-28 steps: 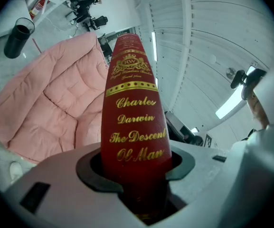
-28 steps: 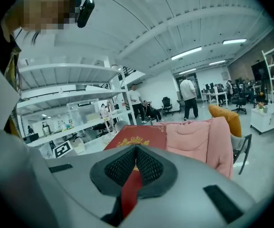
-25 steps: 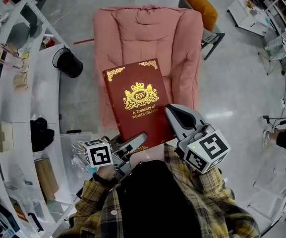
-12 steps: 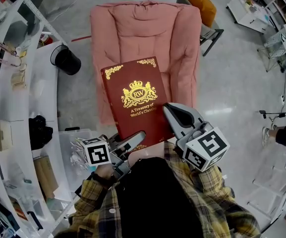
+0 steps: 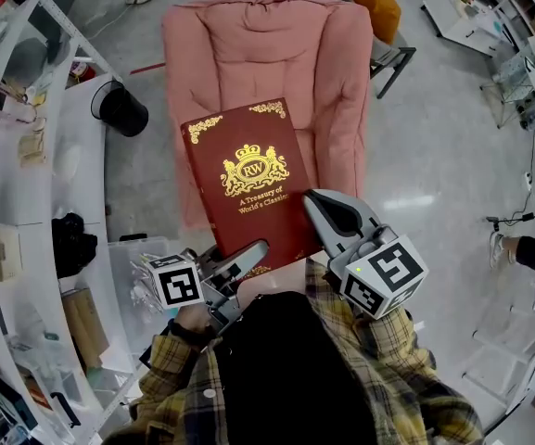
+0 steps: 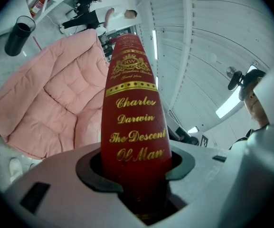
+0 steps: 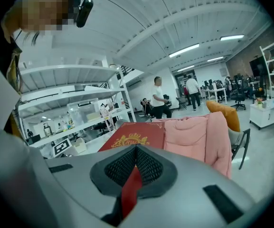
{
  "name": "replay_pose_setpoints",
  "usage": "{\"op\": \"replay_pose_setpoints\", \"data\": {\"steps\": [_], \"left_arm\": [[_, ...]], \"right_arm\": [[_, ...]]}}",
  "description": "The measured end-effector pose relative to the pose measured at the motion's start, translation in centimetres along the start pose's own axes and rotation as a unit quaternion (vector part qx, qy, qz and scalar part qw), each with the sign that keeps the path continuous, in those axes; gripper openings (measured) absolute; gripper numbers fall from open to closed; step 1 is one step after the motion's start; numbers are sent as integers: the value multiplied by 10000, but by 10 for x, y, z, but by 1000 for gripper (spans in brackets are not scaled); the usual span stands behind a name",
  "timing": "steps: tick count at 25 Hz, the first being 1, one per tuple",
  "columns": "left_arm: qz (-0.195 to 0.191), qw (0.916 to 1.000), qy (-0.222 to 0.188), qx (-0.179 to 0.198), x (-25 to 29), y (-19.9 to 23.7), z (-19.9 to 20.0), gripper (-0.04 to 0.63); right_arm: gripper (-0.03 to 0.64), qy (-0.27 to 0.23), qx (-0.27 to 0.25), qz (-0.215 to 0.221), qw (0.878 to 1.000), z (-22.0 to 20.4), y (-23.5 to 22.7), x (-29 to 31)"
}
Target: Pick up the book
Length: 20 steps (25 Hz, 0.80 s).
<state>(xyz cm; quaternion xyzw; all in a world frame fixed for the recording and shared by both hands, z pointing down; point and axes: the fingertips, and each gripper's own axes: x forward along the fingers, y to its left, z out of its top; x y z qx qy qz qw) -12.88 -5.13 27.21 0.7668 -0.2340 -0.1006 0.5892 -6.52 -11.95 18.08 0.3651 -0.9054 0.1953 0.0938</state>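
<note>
A large red book (image 5: 247,179) with gold lettering and a crown crest is held level in the air over a pink armchair (image 5: 267,54). My left gripper (image 5: 245,261) is shut on its near left corner. In the left gripper view the gold-lettered spine (image 6: 134,122) stands up between the jaws of that gripper (image 6: 136,167). My right gripper (image 5: 328,213) is shut on the near right edge. In the right gripper view a thin red edge (image 7: 131,186) runs between the mesh pads of the gripper (image 7: 136,167), with the cover (image 7: 136,139) beyond it.
A black bin (image 5: 121,111) stands left of the armchair. White shelving (image 5: 26,202) runs down the left side, with a clear plastic box (image 5: 137,267) beside it. An orange chair (image 5: 371,3) is behind the armchair. People (image 7: 158,98) stand far off on the shiny floor.
The head view has slid a little, so book and armchair sit slightly higher and further left in the picture. Both grips on the book look the same.
</note>
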Motion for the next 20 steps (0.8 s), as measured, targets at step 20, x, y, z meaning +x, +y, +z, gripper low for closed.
{"op": "replay_pose_setpoints", "data": {"steps": [20], "left_arm": [[6,9999,60,-90,-3,7,0,232]], "right_arm": [[17,118,78,8,9999,-11,2,9]]}}
